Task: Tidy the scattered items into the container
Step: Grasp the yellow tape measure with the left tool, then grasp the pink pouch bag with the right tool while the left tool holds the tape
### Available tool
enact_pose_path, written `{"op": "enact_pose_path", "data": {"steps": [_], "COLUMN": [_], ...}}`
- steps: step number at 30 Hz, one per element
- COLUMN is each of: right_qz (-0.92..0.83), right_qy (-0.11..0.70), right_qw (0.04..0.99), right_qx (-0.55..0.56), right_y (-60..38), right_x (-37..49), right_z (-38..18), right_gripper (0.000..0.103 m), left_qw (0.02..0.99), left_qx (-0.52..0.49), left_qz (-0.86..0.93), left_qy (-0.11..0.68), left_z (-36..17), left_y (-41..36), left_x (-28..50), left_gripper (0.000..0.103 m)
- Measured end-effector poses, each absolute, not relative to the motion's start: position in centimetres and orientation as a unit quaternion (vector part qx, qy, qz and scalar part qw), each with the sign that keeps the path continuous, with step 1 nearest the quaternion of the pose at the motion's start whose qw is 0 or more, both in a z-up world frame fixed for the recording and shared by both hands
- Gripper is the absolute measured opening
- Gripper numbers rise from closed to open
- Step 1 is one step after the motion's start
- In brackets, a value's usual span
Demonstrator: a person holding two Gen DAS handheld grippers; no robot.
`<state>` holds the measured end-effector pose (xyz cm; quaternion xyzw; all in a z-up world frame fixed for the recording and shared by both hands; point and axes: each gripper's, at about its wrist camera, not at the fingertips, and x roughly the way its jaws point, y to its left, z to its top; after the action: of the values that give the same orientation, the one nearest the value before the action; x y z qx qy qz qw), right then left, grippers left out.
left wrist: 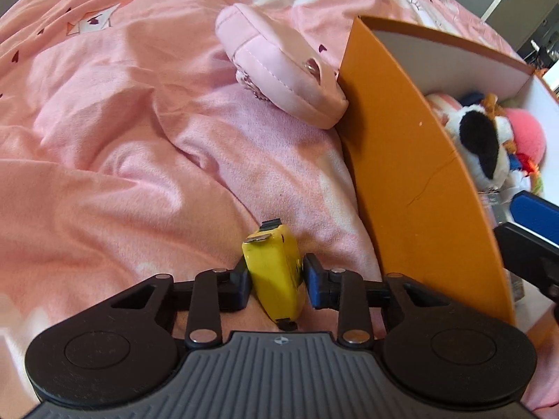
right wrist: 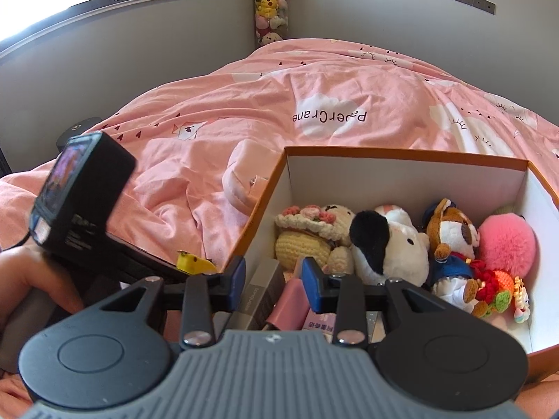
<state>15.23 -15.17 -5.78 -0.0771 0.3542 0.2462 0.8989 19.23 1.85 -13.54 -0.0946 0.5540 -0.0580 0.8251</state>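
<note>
the orange box (right wrist: 405, 152), white inside, is set on the bed (left wrist: 104, 139) and filled with plush toys (right wrist: 387, 241). just beside its wall, a yellow tape measure (left wrist: 274, 276) is flanked by the left gripper (left wrist: 276, 279), whose contact cannot be told. the right gripper (right wrist: 270, 279) is held open, empty, over the box.

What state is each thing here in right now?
Yellow tape measure: on the bed, outside the box, between the left gripper jaws; grip unclear.
Right gripper: jaws open, empty, over the box.
Orange box: open, holding plush toys.
Pink pouch: lying on the pink bedding, against the box's outside.
</note>
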Motion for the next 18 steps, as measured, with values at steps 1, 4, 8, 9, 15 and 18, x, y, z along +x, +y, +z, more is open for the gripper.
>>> {"op": "enact_pose_path", "data": {"steps": [1,4,8,9,15,18], "right_qz": [0.246,0.246,0.248,0.248,0.259,0.276], "right_qy": [0.354,0.355,0.353,0.351,0.336,0.326], "right_qw": [0.899,0.899,0.898,0.899,0.901,0.897], "right_qx": [-0.078,-0.079,-0.084,-0.085,-0.091,-0.112], "right_y": [-15.2,-15.1,-14.9,-14.8,-14.1,-12.8], "right_x": [15.3,15.2,15.0,15.0,15.4,16.0], "right_z": [-5.8,-5.8,-5.7,-5.6,-4.5,-4.0], "right_gripper": [0.039,0.039,0.039,0.039,0.039,0.039], "left_qw": [0.827,0.83,0.831,0.831,0.844,0.852], "left_qx": [-0.096,-0.095,-0.114,-0.12,-0.14,-0.152], "left_qz": [-0.059,-0.058,-0.057,-0.058,-0.045,-0.026], "left_qy": [0.552,0.546,0.542,0.54,0.515,0.501], "left_z": [-13.2,-12.5,-12.6,-12.5,-10.0,-8.7], "left_y": [1.9,2.1,2.6,2.9,4.7,5.7], "left_x": [18.9,18.3,18.5,18.6,18.0,18.3], "left_gripper": [0.035,0.035,0.03,0.03,0.024,0.024]}}
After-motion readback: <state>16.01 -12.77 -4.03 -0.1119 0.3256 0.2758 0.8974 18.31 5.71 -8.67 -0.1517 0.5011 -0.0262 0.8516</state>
